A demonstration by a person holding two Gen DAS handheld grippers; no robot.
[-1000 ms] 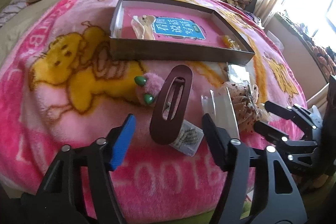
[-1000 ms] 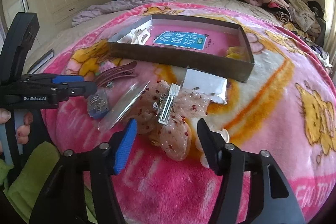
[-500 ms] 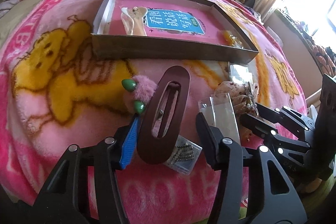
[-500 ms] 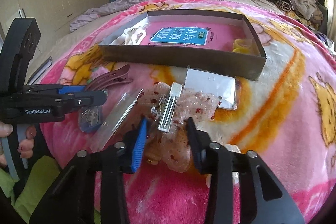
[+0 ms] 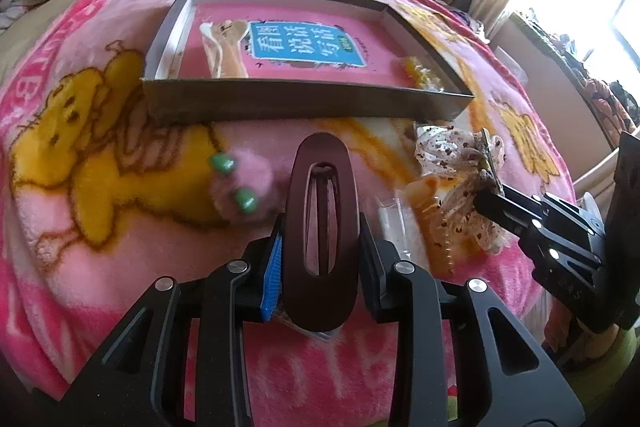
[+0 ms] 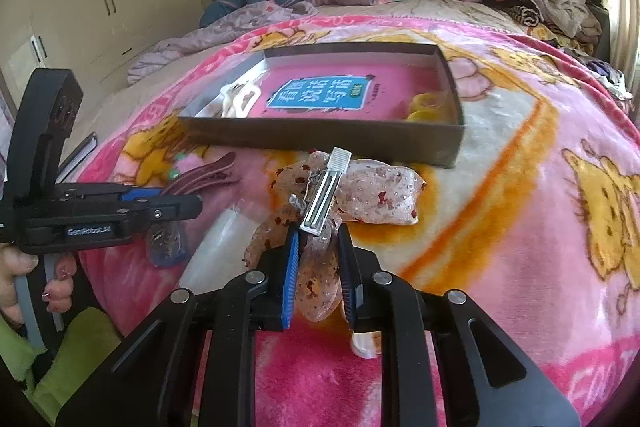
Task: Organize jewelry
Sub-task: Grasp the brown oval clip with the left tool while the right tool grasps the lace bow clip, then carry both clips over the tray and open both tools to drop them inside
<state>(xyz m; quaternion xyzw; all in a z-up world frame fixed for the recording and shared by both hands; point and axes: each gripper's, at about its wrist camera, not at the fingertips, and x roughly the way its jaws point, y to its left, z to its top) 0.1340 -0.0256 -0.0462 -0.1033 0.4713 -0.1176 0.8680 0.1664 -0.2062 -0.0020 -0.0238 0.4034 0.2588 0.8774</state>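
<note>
A bed covered by a pink plush blanket printed with yellow cartoon bears (image 5: 100, 155) carries all the work items. On the blanket, toward the far side, sits a shallow rectangular grey cardboard box lid (image 6: 320, 137), open side up. Inside it lie a pink book with a blue title panel (image 6: 320, 95), a cream hair clip (image 5: 224, 47) at its left end and a yellow frilled item (image 6: 426, 107) at its right end. The left gripper (image 5: 320, 259) is clamped narrow on a dark brown oval plastic hair clip (image 5: 320, 227), which stands between the blue pad and the black pad with its long axis pointing toward the box lid. Just left of that clip a pink fuzzy hair accessory with two green tips (image 5: 240, 183) rests on the blanket. The right gripper (image 6: 318, 267) is closed on a sheer, speckled fabric bow with a silver metal clip (image 6: 324, 195), gripping the near tail of the fabric, with the bow in front of the near wall of the box lid. A clear plastic sleeve (image 5: 394, 223) lies on the blanket between the two grippers. A small clear packet (image 6: 166, 243) lies under the left gripper.
</note>
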